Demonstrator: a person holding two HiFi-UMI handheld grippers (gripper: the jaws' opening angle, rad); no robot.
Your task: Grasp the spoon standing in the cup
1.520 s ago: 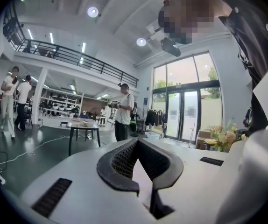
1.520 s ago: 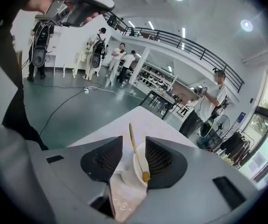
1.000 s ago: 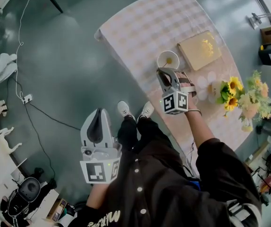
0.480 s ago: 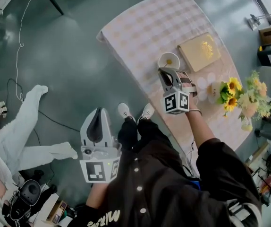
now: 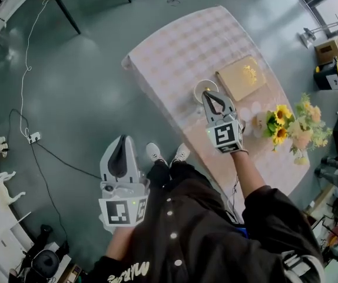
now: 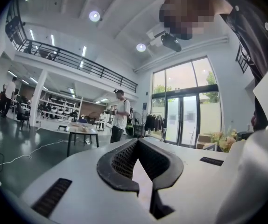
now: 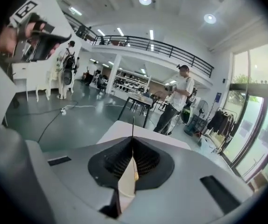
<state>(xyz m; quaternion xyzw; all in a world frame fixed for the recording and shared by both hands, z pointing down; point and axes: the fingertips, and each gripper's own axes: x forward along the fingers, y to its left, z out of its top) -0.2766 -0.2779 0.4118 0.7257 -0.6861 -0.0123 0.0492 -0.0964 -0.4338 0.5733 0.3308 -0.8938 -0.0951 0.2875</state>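
Observation:
A white cup (image 5: pixel 201 89) stands near the front edge of the checked table (image 5: pixel 175 46), half hidden under my right gripper (image 5: pixel 211 95). That gripper's jaws are closed over the cup. In the right gripper view a thin dark spoon handle (image 7: pixel 133 126) rises from between the pads of the right gripper (image 7: pixel 133 141), pinched there. The spoon's bowl and the cup's inside are hidden. My left gripper (image 5: pixel 121 141) hangs over the floor, far from the table. In the left gripper view the left gripper (image 6: pixel 137 142) is shut with nothing in it.
A flat golden box (image 5: pixel 241 78) lies just right of the cup. A bunch of sunflowers (image 5: pixel 285 120) stands further right. A cable (image 5: pixel 26 63) runs across the grey floor at left. Cardboard boxes (image 5: pixel 334 49) sit at the far right. People stand in the hall (image 7: pixel 178 99).
My right gripper has moved forward, so its tips now cover part of the cup. A person in white seen at the left half a second ago has gone. The left gripper has stayed put.

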